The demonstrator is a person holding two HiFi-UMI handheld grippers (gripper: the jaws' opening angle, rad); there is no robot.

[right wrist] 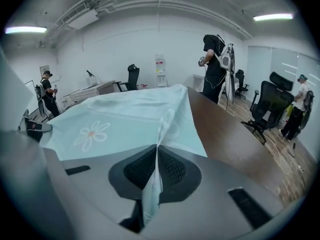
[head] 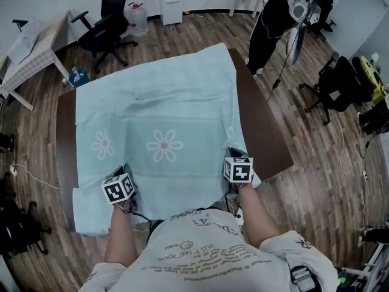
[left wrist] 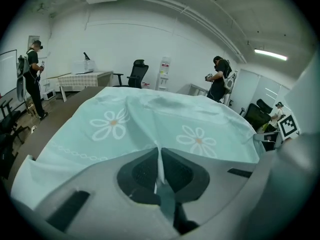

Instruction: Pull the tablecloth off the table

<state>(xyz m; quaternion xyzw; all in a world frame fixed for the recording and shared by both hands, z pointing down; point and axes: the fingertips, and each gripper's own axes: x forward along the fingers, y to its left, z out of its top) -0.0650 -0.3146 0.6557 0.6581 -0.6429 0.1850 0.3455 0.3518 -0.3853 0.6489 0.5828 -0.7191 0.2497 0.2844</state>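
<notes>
A pale blue-green tablecloth (head: 164,108) with white daisy prints covers most of a dark brown table (head: 267,139). Its near edge hangs over the table's front. My left gripper (head: 124,178) is shut on the cloth at the near left, and a thin fold of the tablecloth (left wrist: 160,169) is pinched between its black pads. My right gripper (head: 234,163) is shut on the cloth's near right corner, where a fold of the tablecloth (right wrist: 152,179) hangs between its pads. Wrinkles run from both grips toward the middle.
A person in black (head: 273,14) stands at the table's far right corner. Black office chairs stand at the back left (head: 106,23) and on the right (head: 337,84). A small checked table (head: 27,53) is at the far left, a water bottle (head: 137,18) behind.
</notes>
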